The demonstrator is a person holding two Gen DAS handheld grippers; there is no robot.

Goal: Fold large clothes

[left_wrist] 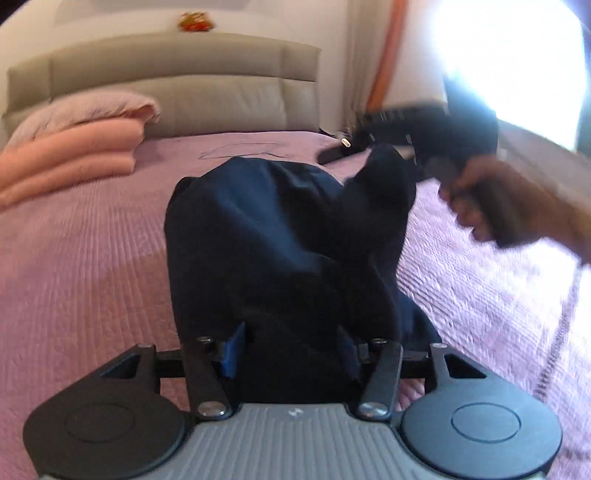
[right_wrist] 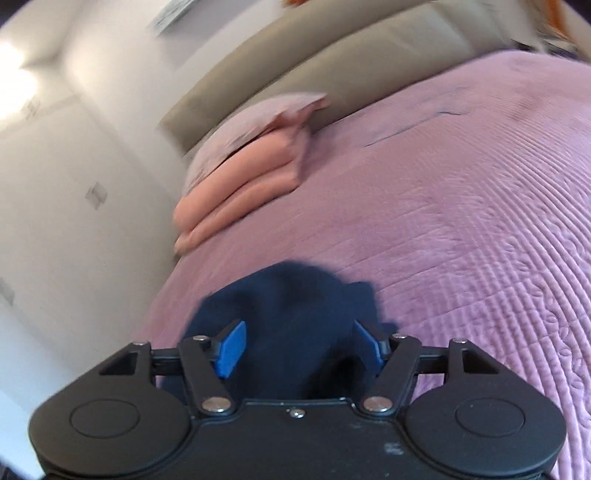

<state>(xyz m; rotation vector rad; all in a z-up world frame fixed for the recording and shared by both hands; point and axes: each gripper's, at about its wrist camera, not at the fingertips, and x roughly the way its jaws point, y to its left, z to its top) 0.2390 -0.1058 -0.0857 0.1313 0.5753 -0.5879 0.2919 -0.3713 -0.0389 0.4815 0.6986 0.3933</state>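
Though only the left view shows a hand (left_wrist: 476,206), right gripper (right_wrist: 300,345) jaws gape astride garment (right_wrist: 295,295); left gripper's (left_wrist: 291,352) unclear.

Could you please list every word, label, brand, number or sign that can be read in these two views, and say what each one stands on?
No text can be read in either view.
A small pale mark on the left gripper's grey body: too small to read.
A red and gold ornament on the wall above the headboard: too blurred to tell whether it bears writing.
The dark garment shows no label.

Window (left_wrist: 509,48) glare, motion blur, fisheye warp
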